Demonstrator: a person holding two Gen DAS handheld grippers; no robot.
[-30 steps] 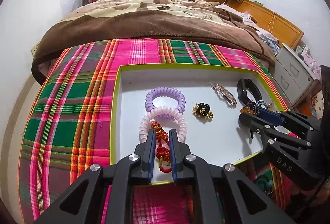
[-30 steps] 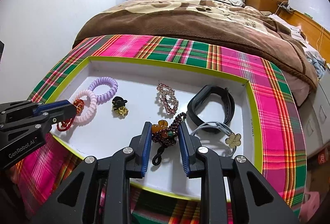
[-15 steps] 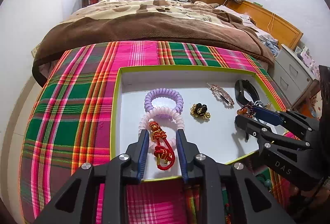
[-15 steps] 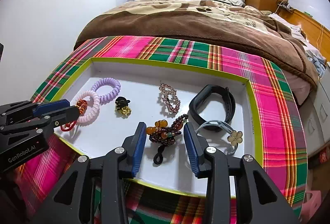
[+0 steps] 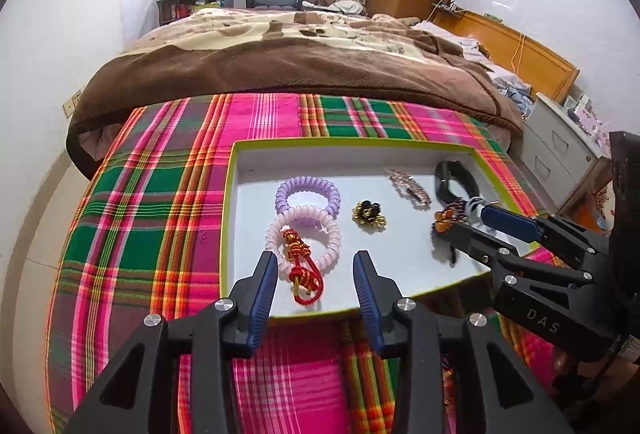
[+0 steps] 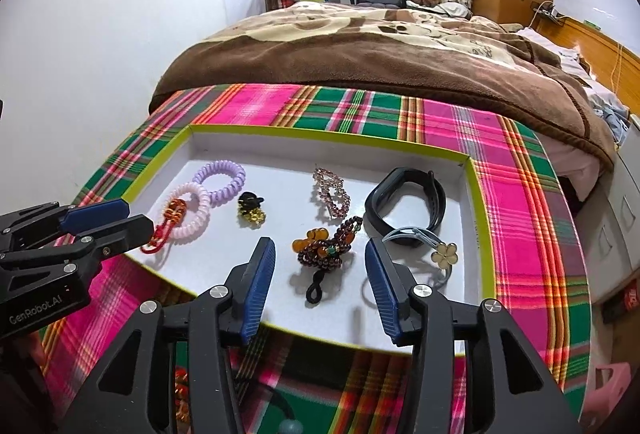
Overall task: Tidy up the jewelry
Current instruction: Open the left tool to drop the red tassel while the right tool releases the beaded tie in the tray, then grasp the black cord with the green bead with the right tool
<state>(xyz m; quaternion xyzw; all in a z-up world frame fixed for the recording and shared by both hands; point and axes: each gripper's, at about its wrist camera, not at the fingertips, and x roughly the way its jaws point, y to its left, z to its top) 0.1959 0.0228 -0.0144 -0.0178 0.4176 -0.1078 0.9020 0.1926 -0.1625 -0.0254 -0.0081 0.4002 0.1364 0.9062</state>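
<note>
Both pairs of tongs are seen poised over the near edge of a shallow white tray [image 5: 240, 202] with a lime-green rim, which is set on a desk covered by a pink and green plaid cloth [image 5: 152, 202]. The left tongs [image 5: 316, 270] have just been opening and now stand wide, and the red and gold knotted cord charm [image 5: 302, 266] is left lying on the tray floor between the blue pads, touched by neither. The charm is draped across a pale pink spiral hair tie [image 5: 304, 238], which touches a purple spiral hair tie [image 5: 308, 194] behind it. The right tongs [image 6: 320, 262] have likewise just been opening and are spread wide, with the dark beaded bracelet with amber beads [image 6: 326, 244] lying free on the tray between the pads. To its right, a hair tie with a cream flower [image 6: 442, 254] is seen beside a black wristband [image 6: 404, 206]. Further back, a rhinestone hair clip [image 6: 332, 194] and a small black and gold claw clip [image 6: 250, 210] are laid near the tray's middle. A bed with a brown blanket [image 6: 380, 58] is seen beyond the desk.
</note>
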